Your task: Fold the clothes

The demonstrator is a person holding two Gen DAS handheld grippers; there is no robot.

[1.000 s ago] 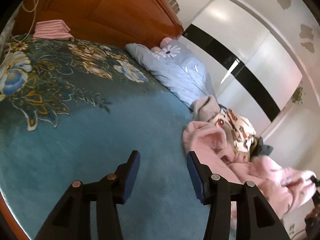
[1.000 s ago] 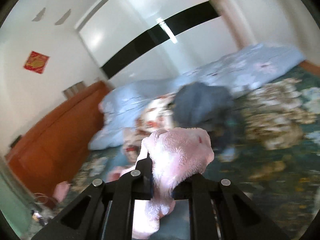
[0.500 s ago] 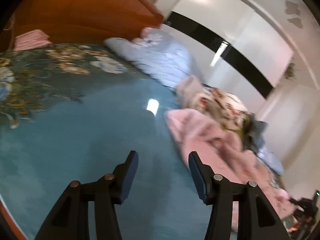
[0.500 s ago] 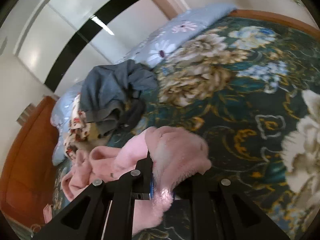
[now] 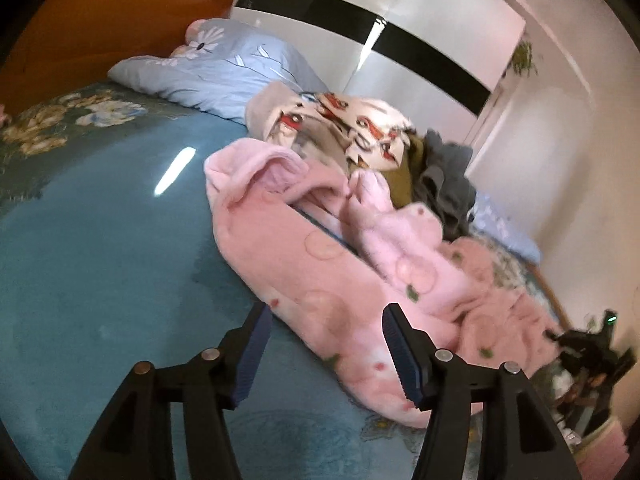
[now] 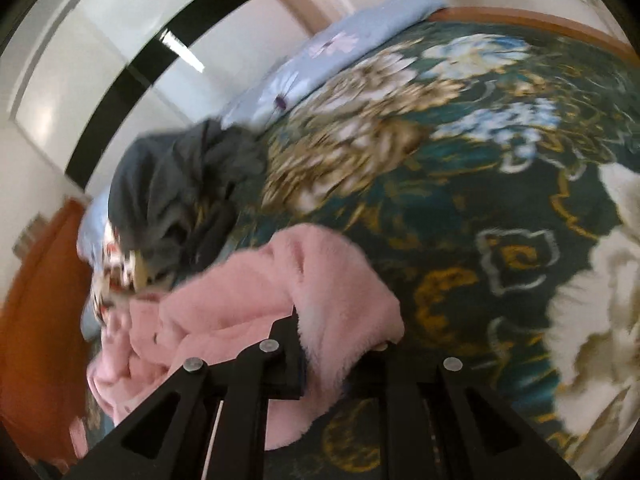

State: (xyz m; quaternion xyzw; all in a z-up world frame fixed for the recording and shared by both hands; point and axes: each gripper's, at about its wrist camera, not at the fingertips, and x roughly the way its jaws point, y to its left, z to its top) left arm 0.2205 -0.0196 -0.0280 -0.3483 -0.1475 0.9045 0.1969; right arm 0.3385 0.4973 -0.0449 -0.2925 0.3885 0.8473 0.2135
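Observation:
A fluffy pink garment (image 5: 340, 272) lies stretched across the teal flowered bedspread (image 5: 100, 248). My left gripper (image 5: 326, 354) is open and empty, with its fingers just above the garment's near edge. My right gripper (image 6: 332, 356) is shut on one end of the pink garment (image 6: 248, 304), low over the bedspread (image 6: 480, 200). The right gripper's right finger is hidden by the fleece. It also shows far right in the left wrist view (image 5: 588, 344).
A pile of other clothes lies behind the pink one: a cream printed piece (image 5: 352, 128), an olive one and a dark grey one (image 6: 172, 184). A light blue quilt (image 5: 224, 68) lies by the wooden headboard (image 5: 92, 20). A white wardrobe (image 5: 400, 32) stands beyond the bed.
My right gripper has pulled the pink garment out and down onto the bedspread. My left gripper has swung right and closer, so its open fingers now sit at the garment's edge.

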